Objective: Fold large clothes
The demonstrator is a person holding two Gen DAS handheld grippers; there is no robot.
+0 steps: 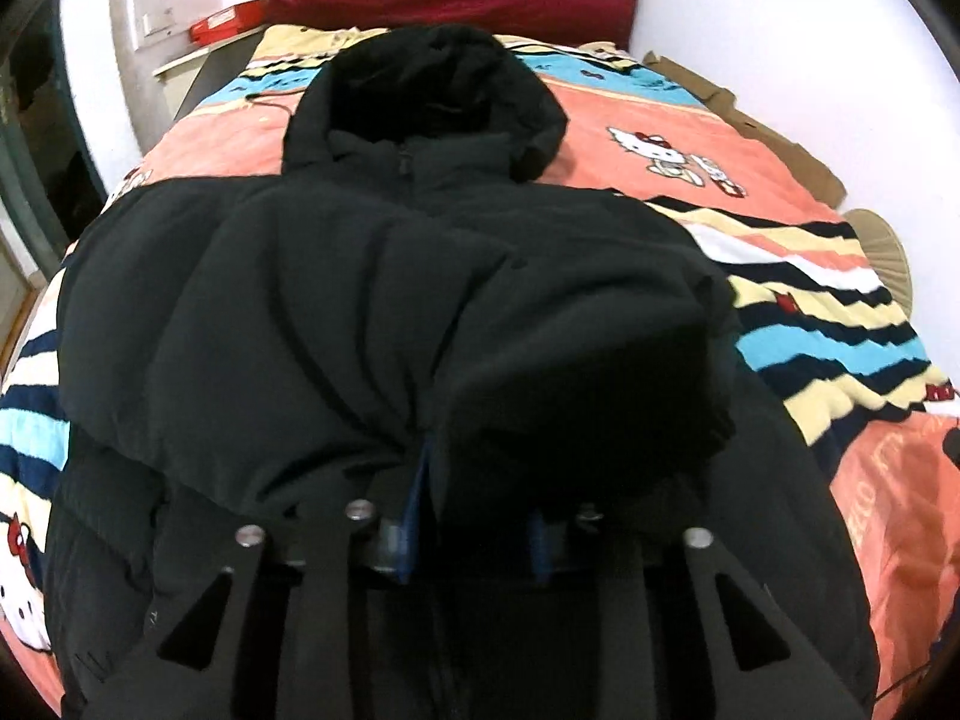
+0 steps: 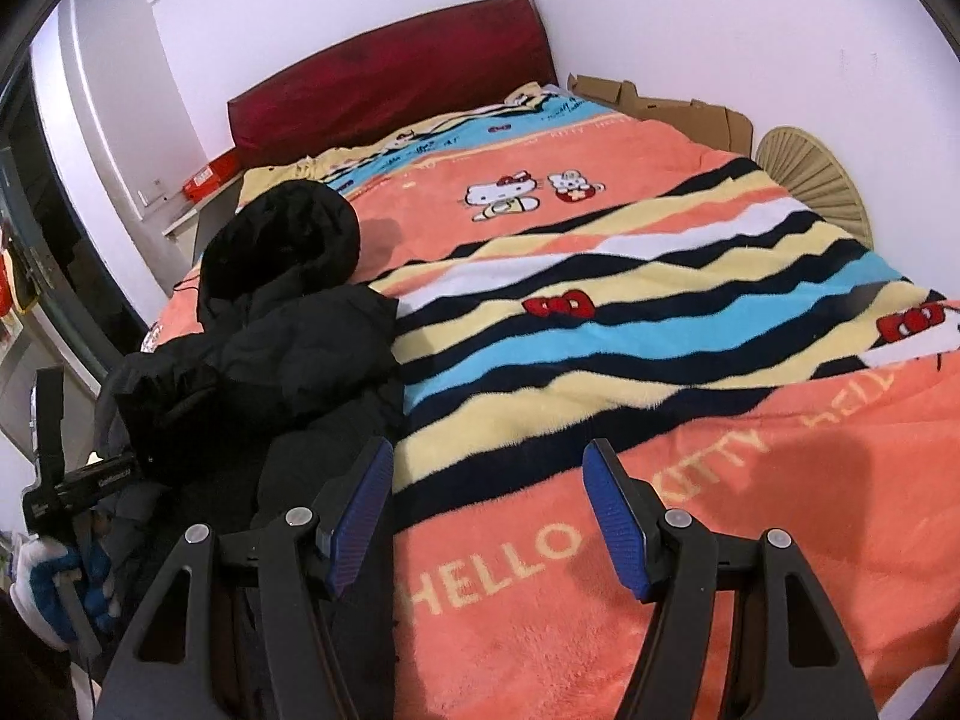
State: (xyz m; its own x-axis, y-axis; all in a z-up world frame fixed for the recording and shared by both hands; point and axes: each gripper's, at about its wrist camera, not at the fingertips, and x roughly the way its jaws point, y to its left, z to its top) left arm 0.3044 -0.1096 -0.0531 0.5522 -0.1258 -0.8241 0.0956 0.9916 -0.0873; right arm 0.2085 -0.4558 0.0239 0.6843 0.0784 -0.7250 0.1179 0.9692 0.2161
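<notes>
A black jacket [image 1: 372, 300] is laid on a blanket [image 2: 690, 480] lettered "HELLO KITTY". Its fabric is bunched between the left gripper [image 1: 474, 516] fingers; contact cannot be told. The right gripper [image 2: 486, 516] is spread, empty.

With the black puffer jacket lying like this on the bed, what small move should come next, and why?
Probably release and draw back the left gripper. The black hooded puffer jacket already has a sleeve folded across its front, and fabric bunches between the blue pads. The right gripper hangs open over the Hello Kitty blanket, holding nothing, so it is free to take the jacket's near edge next.
</notes>
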